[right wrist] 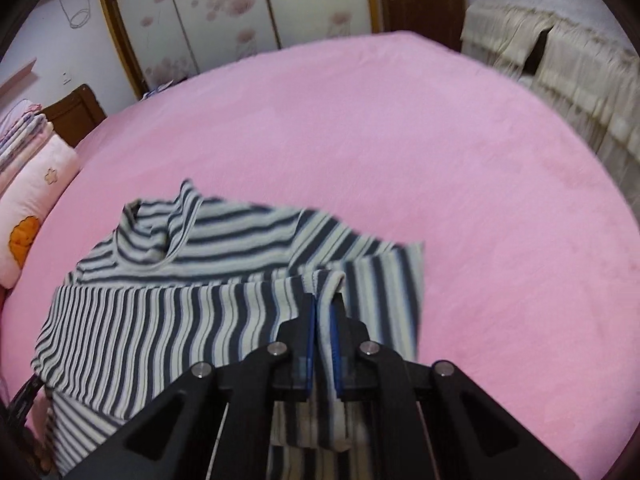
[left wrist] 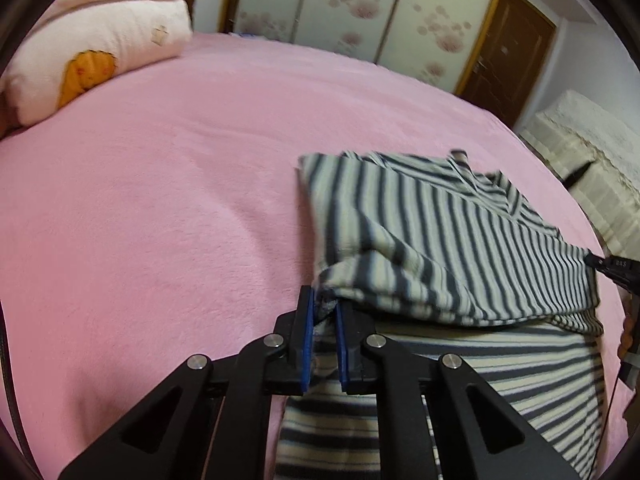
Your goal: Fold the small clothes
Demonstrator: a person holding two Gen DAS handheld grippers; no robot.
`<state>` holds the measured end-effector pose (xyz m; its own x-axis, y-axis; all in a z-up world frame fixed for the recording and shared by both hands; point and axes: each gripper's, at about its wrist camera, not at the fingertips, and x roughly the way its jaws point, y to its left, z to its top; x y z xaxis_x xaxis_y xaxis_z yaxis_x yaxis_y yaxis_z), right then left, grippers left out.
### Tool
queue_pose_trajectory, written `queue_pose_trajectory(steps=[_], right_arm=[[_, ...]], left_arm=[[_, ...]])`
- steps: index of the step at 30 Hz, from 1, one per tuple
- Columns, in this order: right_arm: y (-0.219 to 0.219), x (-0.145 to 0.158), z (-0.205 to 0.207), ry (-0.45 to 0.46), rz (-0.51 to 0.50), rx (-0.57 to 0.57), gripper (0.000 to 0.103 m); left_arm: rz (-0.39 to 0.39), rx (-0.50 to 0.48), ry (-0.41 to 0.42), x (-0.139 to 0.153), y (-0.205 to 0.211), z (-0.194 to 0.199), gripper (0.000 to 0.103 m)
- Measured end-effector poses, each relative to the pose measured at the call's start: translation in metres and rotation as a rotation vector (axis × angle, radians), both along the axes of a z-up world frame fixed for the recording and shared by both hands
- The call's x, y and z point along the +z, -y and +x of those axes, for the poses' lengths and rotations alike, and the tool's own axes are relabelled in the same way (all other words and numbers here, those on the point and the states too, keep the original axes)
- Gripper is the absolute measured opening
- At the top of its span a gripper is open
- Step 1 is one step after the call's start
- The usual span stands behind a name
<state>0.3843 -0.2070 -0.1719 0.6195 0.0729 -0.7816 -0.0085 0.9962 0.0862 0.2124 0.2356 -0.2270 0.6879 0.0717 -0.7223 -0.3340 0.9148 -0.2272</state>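
**Hem Held at Both Corners: Fold Direction Toward the Collar**

My left gripper (left wrist: 324, 312) is closed down on a bunched corner of the striped shirt (left wrist: 440, 232). My right gripper (right wrist: 324, 308) is likewise pinched shut on the opposite corner, with a strip of the cloth running back between its blue pads (right wrist: 310, 340). Neither has any free opening left; both carry fabric only.

The shirt lies on the pink bed cover (left wrist: 160, 200), spread ahead of both grippers. Its long axis runs away from my fingers, from the held hem edge toward the collar (right wrist: 176, 236) at the far end. The held edge is lifted and already doubled over the lower body of the garment. I judge that the coming move depends on this: the collar lies forward of both grippers, so the edge must travel forward along that axis. Both hands sit about equally near the hem, one at each corner.

Limits of view: the sleeves cannot be separated from the folds. The lower part of the shirt is cut off behind my gripper arms. Motion blur softens the stripes. In the left view, only the right gripper's tip shows, at the frame edge.

A pillow (left wrist: 100, 52) rests well clear at the head of the bed.
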Motion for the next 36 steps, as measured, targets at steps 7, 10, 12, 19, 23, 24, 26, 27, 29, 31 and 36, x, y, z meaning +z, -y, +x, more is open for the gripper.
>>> queue_pose_trajectory(steps=[7, 10, 12, 19, 23, 24, 26, 27, 29, 31, 36], right_arm=[[-0.003, -0.017, 0.01, -0.073, -0.047, -0.021, 0.01], [0.005, -0.011, 0.004, -0.074, -0.033, -0.048, 0.018], [0.016, -0.002, -0.003, -0.06, -0.011, -0.064, 0.019], [0.043, 0.02, -0.032, -0.031, 0.043, -0.062, 0.019], [0.029, 0.018, -0.042, -0.047, 0.045, 0.0, 0.019], [0.021, 0.017, -0.044, -0.046, 0.048, 0.017, 0.019], [0.009, 0.015, -0.047, -0.047, 0.052, 0.044, 0.019], [0.001, 0.013, -0.047, -0.05, 0.053, 0.058, 0.019], [-0.014, 0.007, -0.046, -0.055, 0.053, 0.084, 0.019], [-0.029, -0.001, -0.044, -0.065, 0.048, 0.108, 0.019], [-0.049, -0.024, -0.038, -0.091, -0.019, 0.119, 0.019]], left_arm=[[-0.097, 0.09, -0.053, -0.018, -0.02, -0.006, 0.015], [-0.101, 0.087, -0.067, -0.017, -0.022, -0.01, 0.022], [-0.09, 0.082, -0.085, -0.013, -0.021, -0.013, 0.023], [-0.035, 0.054, -0.048, 0.019, -0.014, -0.021, 0.023], [-0.036, 0.013, -0.049, 0.029, 0.0, 0.007, 0.023], [-0.049, -0.002, -0.053, 0.028, 0.005, 0.019, 0.023], [-0.052, -0.024, -0.067, 0.027, 0.015, 0.036, 0.023], [-0.051, -0.033, -0.074, 0.026, 0.019, 0.043, 0.023], [-0.054, -0.05, -0.086, 0.022, 0.029, 0.057, 0.023], [-0.038, -0.054, -0.106, 0.017, 0.035, 0.069, 0.026], [0.032, -0.055, -0.185, -0.006, 0.037, 0.09, 0.028]])
